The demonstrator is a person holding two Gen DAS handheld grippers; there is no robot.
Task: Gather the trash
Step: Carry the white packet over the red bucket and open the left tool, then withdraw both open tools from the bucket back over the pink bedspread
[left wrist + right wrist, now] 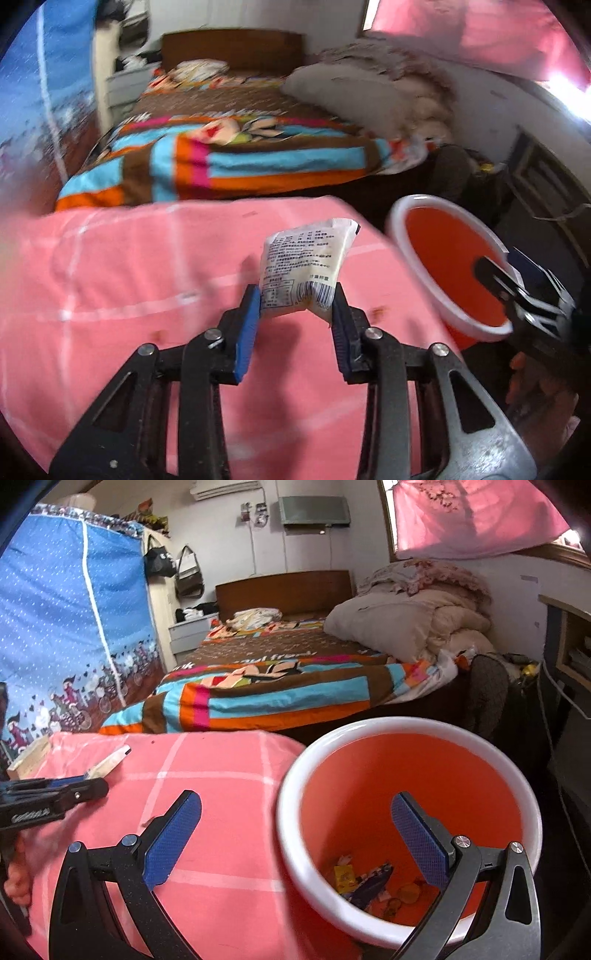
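My left gripper (295, 299) is shut on a white printed snack wrapper (303, 266) and holds it above the pink checked cloth (147, 277). An orange bin with a white rim (443, 258) stands to its right. In the right wrist view my right gripper (295, 805) is open and empty, its right finger over the bin (406, 775) and its left finger over the cloth (221, 794). Several small wrappers (365, 882) lie at the bin's bottom. The left gripper with the wrapper (110, 764) shows at the left of that view.
A bed with a striped colourful blanket (277, 690) and a heap of bedding (413, 620) stands beyond the pink surface. A blue fabric wardrobe (70, 627) is at the left, a dark desk (569, 646) at the right. A wooden block (29, 760) lies on the cloth's left edge.
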